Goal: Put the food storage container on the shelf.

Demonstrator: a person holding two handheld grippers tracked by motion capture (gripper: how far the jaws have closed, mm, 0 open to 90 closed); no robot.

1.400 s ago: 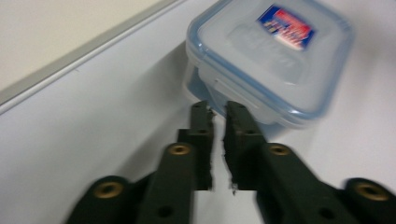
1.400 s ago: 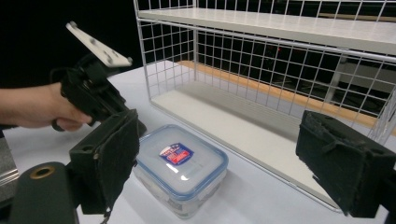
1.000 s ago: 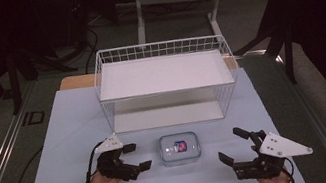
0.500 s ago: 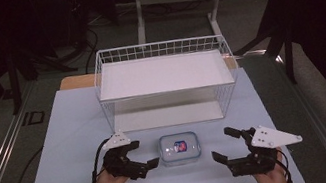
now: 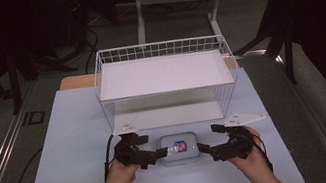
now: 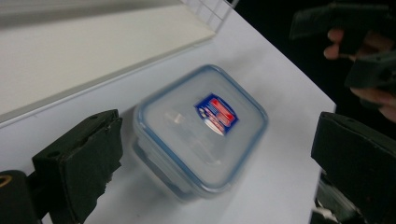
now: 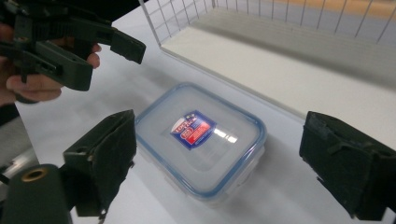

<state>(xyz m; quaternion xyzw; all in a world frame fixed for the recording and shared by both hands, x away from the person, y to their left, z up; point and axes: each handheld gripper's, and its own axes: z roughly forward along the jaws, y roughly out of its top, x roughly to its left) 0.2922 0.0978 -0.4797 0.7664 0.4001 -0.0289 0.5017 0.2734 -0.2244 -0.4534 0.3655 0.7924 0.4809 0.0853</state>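
Two grippers flank one thing: your left gripper [image 5: 154, 156] and right gripper [image 5: 205, 150] sit low in the high view, either side of the clear lidded food container [image 5: 179, 148], which rests on the white table sheet [image 5: 69, 148] just below centre of that frame. Both grippers are released, jaws spread wide and clasping nothing. In the high view the tips look close to the container's short sides; whether they touch it you cannot tell from there.

You seem to be at the approach step, lining up a two-sided grasp on the container. The next move, as I judge it, calls for bringing each pair of jaws level with the side walls rather than the lid, then closing evenly so the box does not skid on the smooth sheet.

Your left gripper view shows the container [image 6: 201, 130] between its jaws, blurred, with the red-and-blue label [image 6: 216, 113] at centre, and your other hand at upper right. Your right gripper view gives the container [image 7: 201, 137] sharply: the blue seal rim and the label [image 7: 193, 129], plus your left gripper at upper left.

Farther off, the white wire basket rack [image 5: 161, 51] stands above centre in the high view, its shelf bare; the gripper views catch just its lower edge.
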